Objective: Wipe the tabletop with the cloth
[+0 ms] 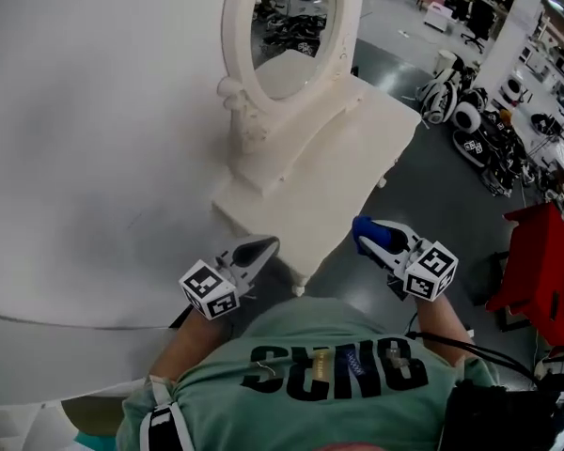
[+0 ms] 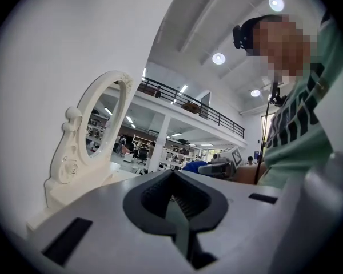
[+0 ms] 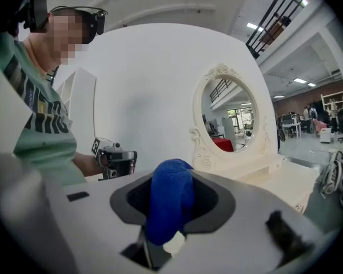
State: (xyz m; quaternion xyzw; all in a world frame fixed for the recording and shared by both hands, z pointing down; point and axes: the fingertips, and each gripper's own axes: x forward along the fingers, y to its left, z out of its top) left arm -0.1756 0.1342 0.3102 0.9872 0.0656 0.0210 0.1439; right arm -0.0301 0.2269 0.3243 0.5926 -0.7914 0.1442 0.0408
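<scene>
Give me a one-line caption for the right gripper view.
Right gripper shut on a blue cloth, facing the white vanity table and its oval mirror.

Blue cloth (image 3: 170, 201); white dressing table (image 1: 357, 148).

**Legible text and markings**

- Shirt (image 1: 338, 365): large dark block letters across the chest, seen in the head view and read roughly as "SCND"; the last letter is uncertain. Small print on a patch among them cannot be read.
- Shirt, both gripper views: only parts of the same lettering are seen, and they cannot be read.
- Left gripper (image 1: 266, 243) and right gripper (image 1: 360, 225): black-and-white square markers are carried on each cube, without characters.
</scene>
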